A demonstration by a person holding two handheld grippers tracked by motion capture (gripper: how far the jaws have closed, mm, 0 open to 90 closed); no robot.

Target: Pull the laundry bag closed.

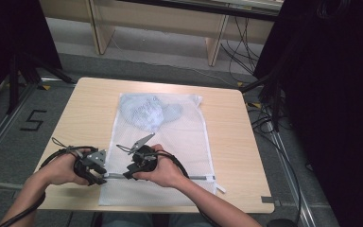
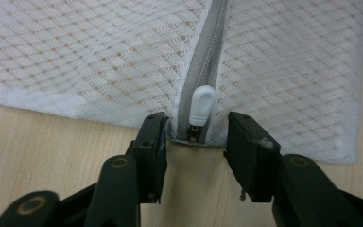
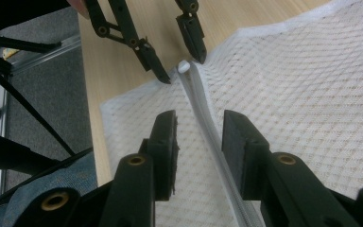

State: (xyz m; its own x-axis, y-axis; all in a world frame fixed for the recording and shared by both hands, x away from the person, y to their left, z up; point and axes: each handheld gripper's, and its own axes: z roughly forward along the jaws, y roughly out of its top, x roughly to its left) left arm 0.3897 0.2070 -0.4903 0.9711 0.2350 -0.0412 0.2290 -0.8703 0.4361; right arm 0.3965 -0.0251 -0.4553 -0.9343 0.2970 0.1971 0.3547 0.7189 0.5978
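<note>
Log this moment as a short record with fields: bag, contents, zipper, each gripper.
bag: white mesh laundry bag flat on wooden table
contents: pale blue garment at far end
zipper: grey zipper, white pull tab at bag's edge
left gripper: open, jaws either side of pull tab
right gripper: open, jaws straddling zipper

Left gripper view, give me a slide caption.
Open left gripper straddles the white zipper pull at the mesh laundry bag's edge.
</note>
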